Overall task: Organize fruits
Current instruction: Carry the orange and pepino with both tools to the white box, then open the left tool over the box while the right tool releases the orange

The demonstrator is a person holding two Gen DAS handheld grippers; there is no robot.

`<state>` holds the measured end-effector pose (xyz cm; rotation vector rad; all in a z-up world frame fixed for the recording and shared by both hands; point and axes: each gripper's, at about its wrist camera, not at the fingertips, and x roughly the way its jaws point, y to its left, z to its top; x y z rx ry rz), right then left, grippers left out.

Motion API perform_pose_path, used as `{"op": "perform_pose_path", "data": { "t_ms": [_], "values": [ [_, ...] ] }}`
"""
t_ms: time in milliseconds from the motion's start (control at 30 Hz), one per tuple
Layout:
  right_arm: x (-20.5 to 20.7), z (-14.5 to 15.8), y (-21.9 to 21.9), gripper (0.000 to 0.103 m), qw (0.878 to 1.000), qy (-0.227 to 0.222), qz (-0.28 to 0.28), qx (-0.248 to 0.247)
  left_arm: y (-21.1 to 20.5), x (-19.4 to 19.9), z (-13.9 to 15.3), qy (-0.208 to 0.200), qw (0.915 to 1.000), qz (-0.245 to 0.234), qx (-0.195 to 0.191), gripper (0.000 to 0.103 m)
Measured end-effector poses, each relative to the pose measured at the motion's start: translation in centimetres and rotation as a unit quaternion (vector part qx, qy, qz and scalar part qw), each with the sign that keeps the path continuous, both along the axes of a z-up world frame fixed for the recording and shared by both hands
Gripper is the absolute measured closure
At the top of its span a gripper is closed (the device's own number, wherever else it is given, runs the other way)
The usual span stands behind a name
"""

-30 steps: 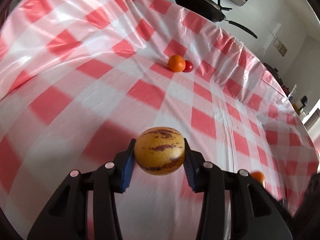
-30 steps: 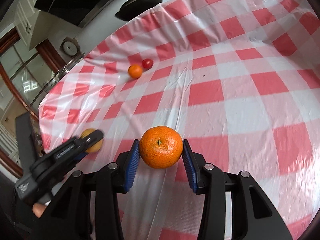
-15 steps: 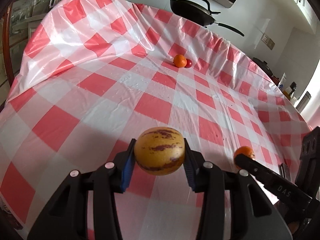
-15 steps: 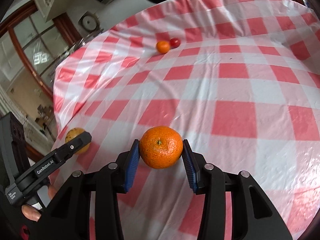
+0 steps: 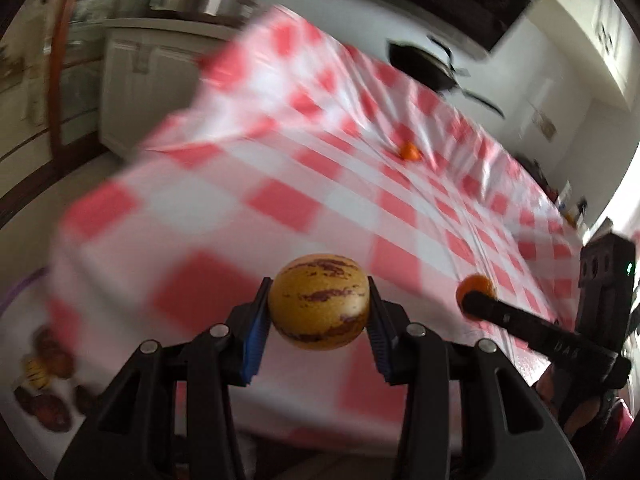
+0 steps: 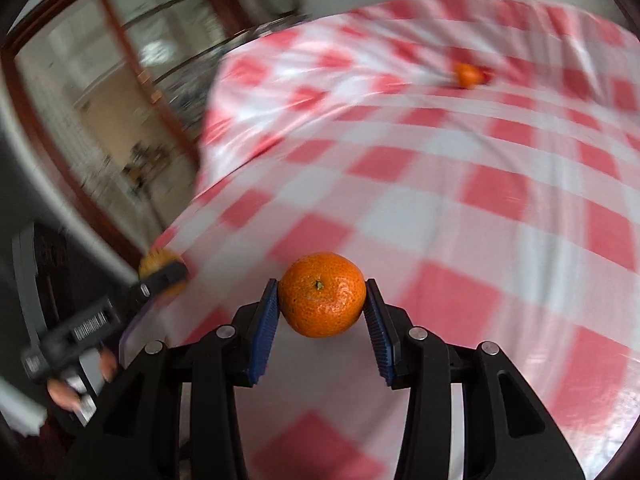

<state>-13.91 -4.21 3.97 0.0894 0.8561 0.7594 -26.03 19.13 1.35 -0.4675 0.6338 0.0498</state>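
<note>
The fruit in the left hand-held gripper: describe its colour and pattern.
Yellow-gold skin with dark purple-brown streaks on the fruit; clearest in the left wrist view.

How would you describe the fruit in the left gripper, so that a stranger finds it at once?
Start at the red-and-white checked tablecloth. At its near edge, the left gripper holds a round yellow fruit between blue fingers. Unlike the orange in the right gripper, it has dark purple-brown streaks.

Red-checked tablecloth [image 5: 320, 184], white cabinet [image 5: 148, 76], dark pan [image 5: 424, 68] beyond.
</note>
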Motion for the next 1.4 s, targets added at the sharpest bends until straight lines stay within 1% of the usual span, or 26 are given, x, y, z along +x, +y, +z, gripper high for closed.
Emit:
{"op": "perform_pose_path", "data": {
  "t_ms": [67, 100, 133, 167, 200, 233, 300, 367, 433, 500, 567, 600, 667, 700, 733, 767, 800, 867, 933, 967, 1033, 1100, 1167, 1200, 1367, 1400],
  "values": [
    [-1.4, 0.3, 2.3, 0.061, 0.999, -0.013, 0.038, -0.007, 2.5, -2.7, 0.3, -0.009, 0.9993, 0.035, -0.004, 0.059],
    [-2.7, 0.6, 4.2, 0.061, 0.997, -0.026, 0.072, -0.014, 4.2, -4.4, 0.4, -0.011, 0.9982, 0.059, -0.006, 0.059],
    [-3.7, 0.7, 5.5, 0.061, 0.995, -0.035, 0.094, -0.02, 5.5, -5.9, 0.3, -0.01, 0.9968, 0.079, -0.008, 0.059],
    [-4.6, 0.9, 6.7, 0.061, 0.992, -0.045, 0.116, -0.026, 6.5, -6.9, 0.3, -0.009, 0.9956, 0.093, -0.01, 0.059],
    [-6.0, 1.1, 8.6, 0.061, 0.986, -0.061, 0.152, -0.036, 7.9, -8.2, -0.1, -0.003, 0.9934, 0.114, -0.015, 0.059],
    [-6.9, 1.1, 9.7, 0.061, 0.982, -0.069, 0.173, -0.041, 8.9, -9.2, -0.5, 0.003, 0.9918, 0.127, -0.017, 0.059],
    [-9.2, 0.7, 12.8, 0.061, 0.968, -0.078, 0.232, -0.057, 10.7, -10.8, -2.0, 0.034, 0.9871, 0.156, -0.015, 0.059],
    [-10.8, -0.2, 15.2, 0.061, 0.956, -0.078, 0.274, -0.076, 11.7, -11.6, -4.1, 0.078, 0.9805, 0.18, -0.011, 0.059],
    [-12.2, -2.2, 18.0, 0.061, 0.938, -0.066, 0.322, -0.111, 12.4, -11.8, -6.3, 0.122, 0.973, 0.195, -0.016, 0.059],
    [-13.7, -4.9, 20.7, 0.061, 0.916, -0.065, 0.362, -0.161, 12.9, -11.8, -8.4, 0.164, 0.9636, 0.208, -0.03, 0.059],
    [-14.8, -7.5, 22.8, 0.061, 0.895, -0.067, 0.389, -0.208, 13.4, -12.0, -10.5, 0.202, 0.9529, 0.222, -0.045, 0.059],
    [-15.2, -9.1, 23.9, 0.061, 0.884, -0.07, 0.397, -0.236, 13.5, -12.3, -11.6, 0.222, 0.9459, 0.231, -0.053, 0.059],
    [-15.6, -11.2, 25.4, 0.061, 0.87, -0.072, 0.404, -0.275, 13.4, -12.8, -13.2, 0.252, 0.9343, 0.246, -0.058, 0.059],
    [-15.8, -12.5, 26.3, 0.061, 0.861, -0.075, 0.406, -0.297, 13.3, -13.0, -13.9, 0.265, 0.93, 0.248, -0.06, 0.059],
    [-15.9, -13.1, 26.7, 0.061, 0.857, -0.077, 0.408, -0.305, 13.1, -13.1, -14.6, 0.277, 0.9254, 0.251, -0.062, 0.059],
    [-16.1, -13.8, 27.2, 0.061, 0.85, -0.092, 0.411, -0.316, 12.9, -13.1, -15.2, 0.288, 0.9209, 0.255, -0.064, 0.059],
    [-16.3, -14.6, 27.7, 0.061, 0.842, -0.104, 0.413, -0.331, 12.9, -13.3, -16.2, 0.309, 0.912, 0.26, -0.071, 0.059],
    [-16.3, -16.1, 28.3, 0.061, 0.832, -0.112, 0.413, -0.352, 13.2, -13.3, -16.6, 0.321, 0.9047, 0.268, -0.082, 0.059],
    [-16.7, -17.4, 28.7, 0.061, 0.818, -0.128, 0.418, -0.373, 13.3, -13.0, -16.6, 0.336, 0.8996, 0.272, -0.063, 0.059],
    [-16.7, -18.0, 28.7, 0.061, 0.817, -0.125, 0.416, -0.38, 13.3, -12.7, -16.9, 0.349, 0.8954, 0.272, -0.053, 0.059],
    [-16.8, -17.7, 28.5, 0.061, 0.818, -0.126, 0.42, -0.371, 13.4, -12.5, -17.4, 0.36, 0.8928, 0.264, -0.061, 0.058],
    [-16.8, -17.8, 28.2, 0.061, 0.819, -0.126, 0.42, -0.369, 13.3, -12.3, -17.7, 0.369, 0.8898, 0.263, -0.055, 0.058],
    [-16.8, -17.7, 28.1, 0.061, 0.822, -0.124, 0.418, -0.365, 13.2, -12.1, -17.6, 0.371, 0.89, 0.261, -0.048, 0.058],
    [-16.6, -17.5, 28.1, 0.061, 0.824, -0.126, 0.418, -0.362, 13.2, -11.9, -17.6, 0.376, 0.8885, 0.26, -0.042, 0.058],
    [-16.6, -16.9, 27.5, 0.06, 0.829, -0.125, 0.417, -0.35, 13.1, -11.3, -17.7, 0.388, 0.8828, 0.262, -0.045, 0.053],
    [-16.6, -16.7, 27.4, 0.057, 0.831, -0.124, 0.417, -0.345, 13.2, -11.1, -17.6, 0.389, 0.8818, 0.263, -0.044, 0.05]
  ]
}}
